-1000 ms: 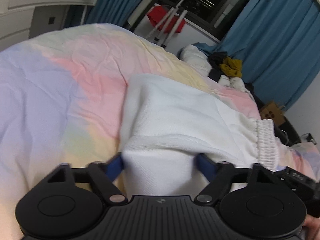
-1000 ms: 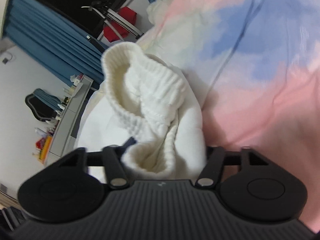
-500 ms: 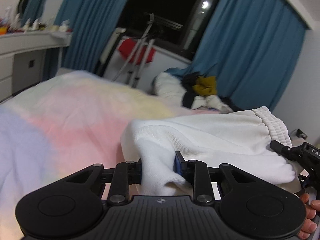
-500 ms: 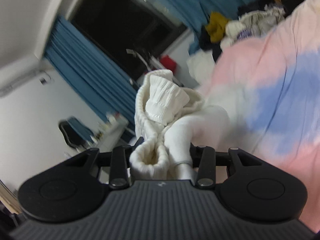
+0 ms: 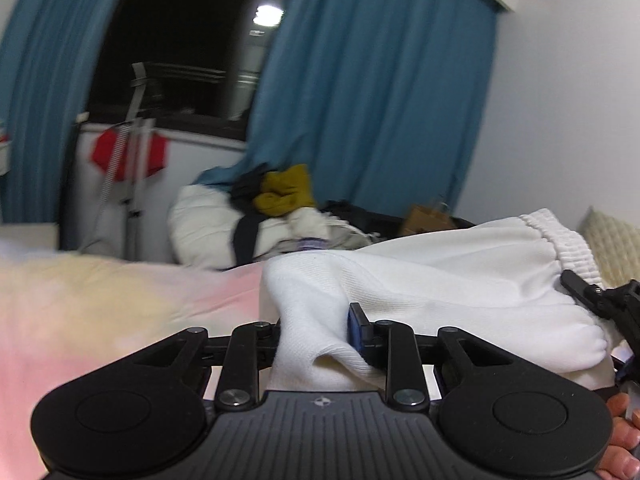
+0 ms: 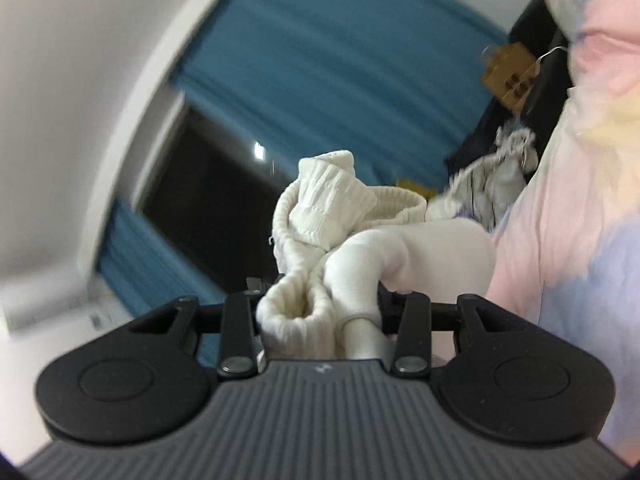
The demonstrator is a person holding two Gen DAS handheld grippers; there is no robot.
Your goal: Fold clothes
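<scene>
With the white sweatpants [image 5: 440, 276] lifted over the bed [image 5: 120, 300] — left tongs [image 5: 316, 336] and right tongs [image 6: 320, 300] both clamped on fabric — the span should be kept taut and level before being laid down.

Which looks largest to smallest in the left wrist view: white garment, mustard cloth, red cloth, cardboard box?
1. white garment, though it is nearest the camera, so apparent size is inflated.
2. and 3. mustard cloth and red cloth look alike; not ranked.
4. cardboard box, partly hidden.
</scene>
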